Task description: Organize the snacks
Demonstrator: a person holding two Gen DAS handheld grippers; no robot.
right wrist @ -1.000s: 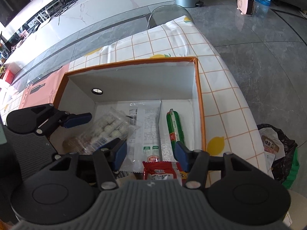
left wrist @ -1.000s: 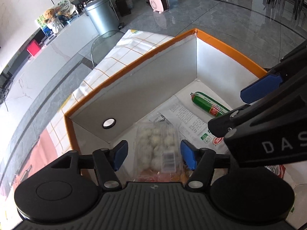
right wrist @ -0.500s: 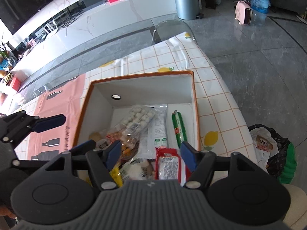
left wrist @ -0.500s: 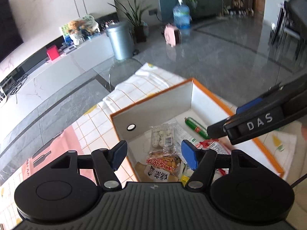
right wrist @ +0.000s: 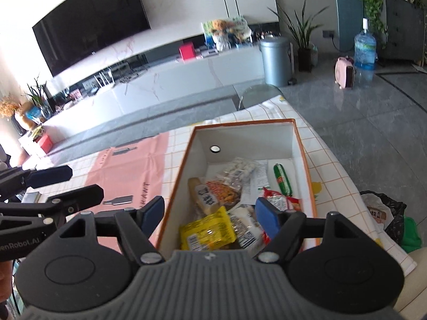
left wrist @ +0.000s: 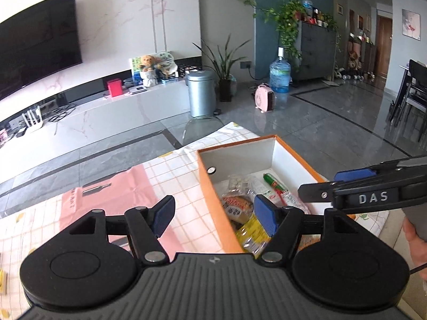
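Grippers raised, tilted down over the snack box.
Left hand-held gripper (left wrist: 213, 214) and right hand-held gripper (right wrist: 209, 213) have just been opening, empty; orange box (right wrist: 304, 157) below holds jumbled snack packets (right wrist: 206, 230).

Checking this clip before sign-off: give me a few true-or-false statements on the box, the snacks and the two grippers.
1. The green sausage lies inside the orange box. True.
2. The left gripper grips the yellow packet. False: its jaws are open and empty, having just been opening.
3. The right gripper is open with nothing clamped. True; its jaws have just been opening.
4. The box has its lid on. False: it is open on top, snacks showing.
5. The box sits on the bare floor. False: on a checked tablecloth.
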